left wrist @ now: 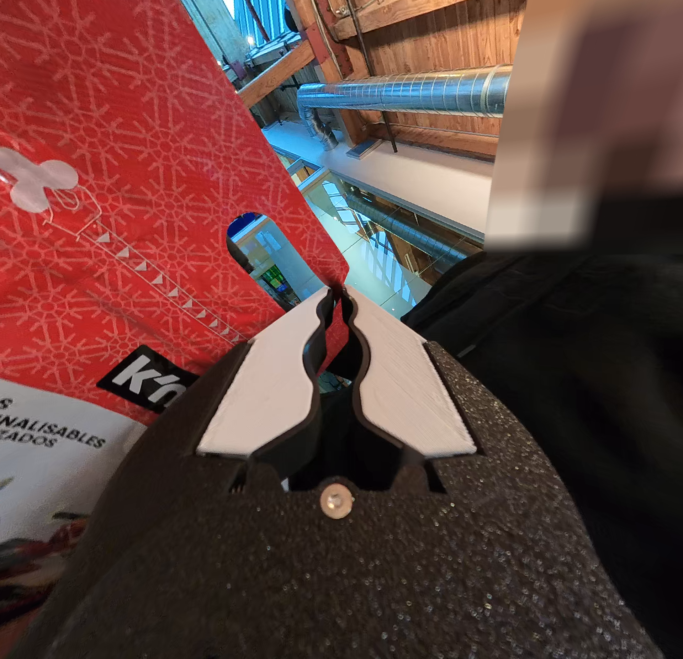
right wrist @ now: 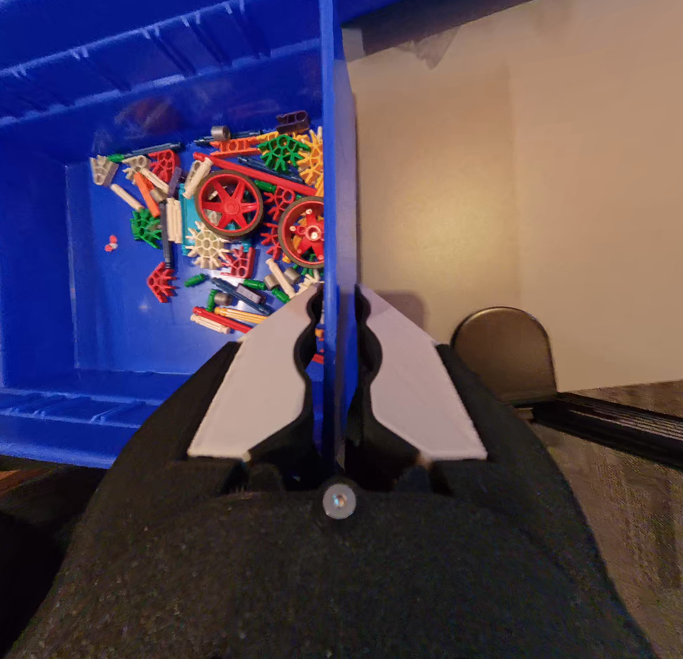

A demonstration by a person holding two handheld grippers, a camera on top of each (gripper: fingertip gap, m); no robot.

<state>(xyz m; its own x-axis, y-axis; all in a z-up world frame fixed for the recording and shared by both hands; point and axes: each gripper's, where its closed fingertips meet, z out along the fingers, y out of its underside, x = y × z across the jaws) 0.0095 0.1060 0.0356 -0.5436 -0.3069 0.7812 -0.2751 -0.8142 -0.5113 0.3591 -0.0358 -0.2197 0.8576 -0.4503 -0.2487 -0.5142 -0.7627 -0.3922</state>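
Observation:
My left gripper (left wrist: 337, 290) is shut on the edge of a red package (left wrist: 129, 161) with a snowflake pattern and a hang-hole cutout, held up so the ceiling shows behind it. My right gripper (right wrist: 337, 290) is shut on the side wall of a blue plastic bin (right wrist: 334, 198); one finger is inside the bin, the other outside. The bin is tilted toward the camera and holds several colourful construction-toy rods, connectors and two red spoked wheels (right wrist: 230, 207) heaped against the gripped wall.
A person in dark clothing (left wrist: 554, 382) is close on the right in the left wrist view. Wooden beams and a metal duct (left wrist: 406, 94) are overhead. In the right wrist view a beige wall (right wrist: 480, 198), a dark rounded chair back (right wrist: 504, 349) and a grey table surface (right wrist: 628, 493) lie to the right. The tips of one gripper are about 45 cm away from the tips of the other.

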